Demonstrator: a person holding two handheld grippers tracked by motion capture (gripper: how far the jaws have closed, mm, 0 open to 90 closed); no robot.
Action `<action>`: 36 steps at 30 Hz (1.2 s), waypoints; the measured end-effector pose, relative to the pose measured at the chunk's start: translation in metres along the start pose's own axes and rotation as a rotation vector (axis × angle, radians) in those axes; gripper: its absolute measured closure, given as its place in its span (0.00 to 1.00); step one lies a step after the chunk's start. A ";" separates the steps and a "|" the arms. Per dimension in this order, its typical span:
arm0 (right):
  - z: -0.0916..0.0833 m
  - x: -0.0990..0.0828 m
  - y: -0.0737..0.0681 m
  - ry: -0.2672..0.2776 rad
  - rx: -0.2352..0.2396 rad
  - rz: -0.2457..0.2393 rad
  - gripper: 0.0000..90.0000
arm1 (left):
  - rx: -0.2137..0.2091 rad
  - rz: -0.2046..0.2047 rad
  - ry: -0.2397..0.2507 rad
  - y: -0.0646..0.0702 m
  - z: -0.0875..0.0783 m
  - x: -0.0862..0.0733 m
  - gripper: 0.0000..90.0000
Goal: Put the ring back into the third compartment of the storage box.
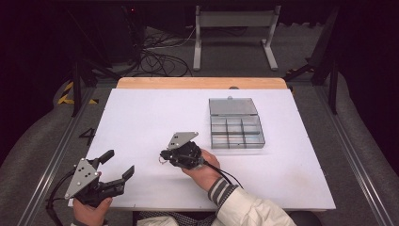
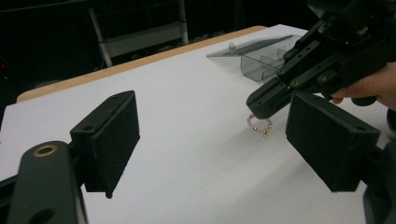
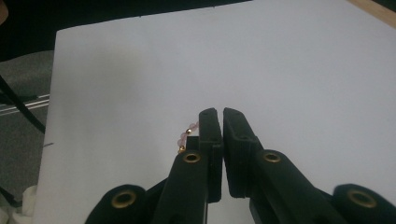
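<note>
- Near the table's middle, your right gripper [image 2: 261, 105] pinches a pink-and-gold bead bracelet [image 2: 259, 126] — jaws pressed together.
- Your left gripper [image 1: 115, 165] hovers with jaws spread — holding nothing.

compartment box [image 1: 236, 132]: lid open, far right | white table [image 1: 141, 117] | metal stand [image 1: 234, 19] behind

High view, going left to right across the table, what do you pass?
Left hand-held gripper, open → right hand-held gripper, shut on a beaded bracelet → clear compartment box, lid open.
</note>
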State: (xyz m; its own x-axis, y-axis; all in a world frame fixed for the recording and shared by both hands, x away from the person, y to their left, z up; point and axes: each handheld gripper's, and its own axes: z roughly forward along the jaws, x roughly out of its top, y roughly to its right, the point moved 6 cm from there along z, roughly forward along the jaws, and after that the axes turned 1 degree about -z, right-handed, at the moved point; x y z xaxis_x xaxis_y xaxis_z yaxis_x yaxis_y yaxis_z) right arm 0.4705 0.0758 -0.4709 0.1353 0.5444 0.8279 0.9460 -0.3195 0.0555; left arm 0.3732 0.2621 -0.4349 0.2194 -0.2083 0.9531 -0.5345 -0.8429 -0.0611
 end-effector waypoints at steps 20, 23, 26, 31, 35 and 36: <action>-0.050 0.000 0.038 0.011 -0.094 0.036 0.97 | 0.000 0.005 -0.004 0.002 0.001 0.000 0.20; -0.057 -0.001 0.044 0.016 -0.107 0.043 0.97 | 0.002 0.009 -0.003 0.002 0.002 0.000 0.20; -0.064 -0.003 0.051 0.014 -0.124 0.055 0.97 | 0.002 0.010 -0.002 0.002 0.001 0.000 0.20; -0.075 -0.006 0.061 0.012 -0.153 0.064 0.97 | 0.001 0.010 -0.002 0.002 0.001 0.000 0.20; -0.084 -0.009 0.069 0.009 -0.176 0.071 0.97 | 0.002 0.010 -0.002 0.002 0.002 0.000 0.20; -0.086 -0.010 0.071 0.009 -0.182 0.075 0.97 | 0.002 0.009 -0.002 0.002 0.002 0.000 0.20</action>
State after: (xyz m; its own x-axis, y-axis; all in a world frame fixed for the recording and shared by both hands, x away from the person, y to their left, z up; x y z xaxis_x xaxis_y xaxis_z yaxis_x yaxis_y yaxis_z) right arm 0.5111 -0.0187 -0.4271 0.1996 0.5072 0.8384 0.8646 -0.4938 0.0929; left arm 0.3734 0.2596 -0.4354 0.2164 -0.2169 0.9519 -0.5351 -0.8419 -0.0702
